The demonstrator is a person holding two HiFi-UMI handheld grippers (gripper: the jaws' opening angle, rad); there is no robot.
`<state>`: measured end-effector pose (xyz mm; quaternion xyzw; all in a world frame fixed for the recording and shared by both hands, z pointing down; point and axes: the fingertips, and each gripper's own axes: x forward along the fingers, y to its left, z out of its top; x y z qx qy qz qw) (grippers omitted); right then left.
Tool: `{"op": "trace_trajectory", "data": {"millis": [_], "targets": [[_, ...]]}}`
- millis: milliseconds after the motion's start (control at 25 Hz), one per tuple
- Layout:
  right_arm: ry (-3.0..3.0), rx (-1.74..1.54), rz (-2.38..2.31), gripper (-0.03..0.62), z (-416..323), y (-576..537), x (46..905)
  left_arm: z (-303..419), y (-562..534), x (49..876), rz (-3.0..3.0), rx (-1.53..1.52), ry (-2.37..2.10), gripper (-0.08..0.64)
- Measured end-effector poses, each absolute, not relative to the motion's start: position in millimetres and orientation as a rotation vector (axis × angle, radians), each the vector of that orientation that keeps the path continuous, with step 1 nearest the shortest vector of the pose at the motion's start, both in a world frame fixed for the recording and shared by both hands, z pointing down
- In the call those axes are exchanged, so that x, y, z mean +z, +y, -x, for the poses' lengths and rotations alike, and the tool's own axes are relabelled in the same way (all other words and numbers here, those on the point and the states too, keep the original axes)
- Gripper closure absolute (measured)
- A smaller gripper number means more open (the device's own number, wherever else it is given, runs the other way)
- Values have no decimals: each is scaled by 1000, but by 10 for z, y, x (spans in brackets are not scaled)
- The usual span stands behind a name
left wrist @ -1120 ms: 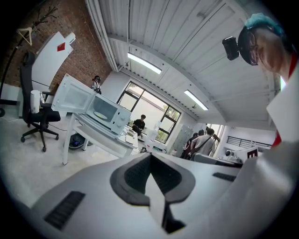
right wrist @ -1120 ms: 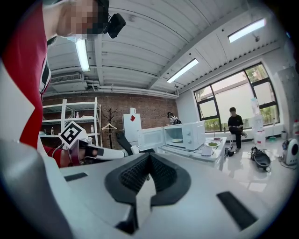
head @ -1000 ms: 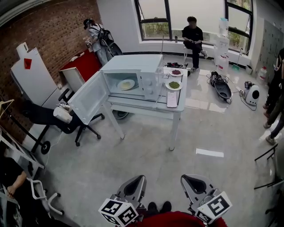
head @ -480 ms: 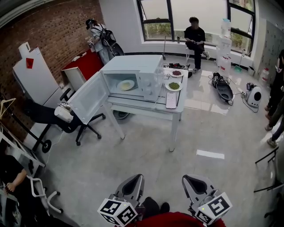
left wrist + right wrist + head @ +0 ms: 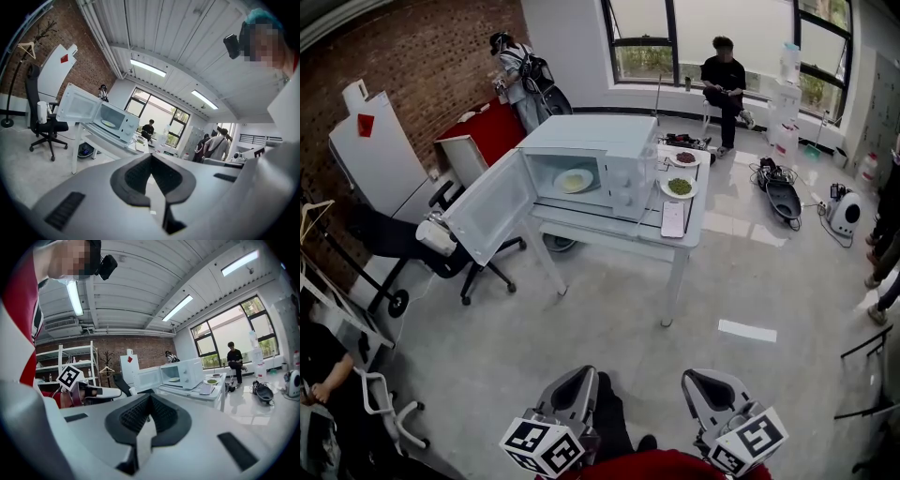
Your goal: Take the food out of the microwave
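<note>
left tongs [image 5: 584, 382], right tongs [image 5: 699, 384]: grey shells, black ribbed pads [image 5: 135, 176]
cubes [image 5: 546, 448]: white, black square markers
top [image 5: 667, 466]: just plain red

Microwave door [image 5: 487, 208] swung wide; cavity mouth [image 5: 547, 170] unblocked; bare floor [image 5: 581, 328] before table [image 5: 609, 236]

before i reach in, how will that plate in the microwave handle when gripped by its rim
The plate in the microwave looks shallow and rigid, so it probably won't flex, but a smooth rim may slip in the jaws. The food lies flat on it, so tilting could slide it off.
</note>
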<state>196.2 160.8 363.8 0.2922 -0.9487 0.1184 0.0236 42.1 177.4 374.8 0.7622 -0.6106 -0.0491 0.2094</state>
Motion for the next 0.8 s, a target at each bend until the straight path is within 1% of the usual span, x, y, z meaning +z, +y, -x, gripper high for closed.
{"op": "trace_trajectory", "data": {"millis": [280,520,680,800], "targets": [[-2946,374,-922,581,-1566,1180,3598,3,1260,3714,-2134,-148,-1708,552],[-2930,369,-910,581,-1091,699,3632,442,743,3783,-2123,-122,-1694,552],[-2961,288,-874,581,-760,409,3569,749,449,3790,-2108,-115,-1687,552],[-2950,309,-866,581,-539,232,3559,966,260,3794,-2093,-120,-1681,552]]}}
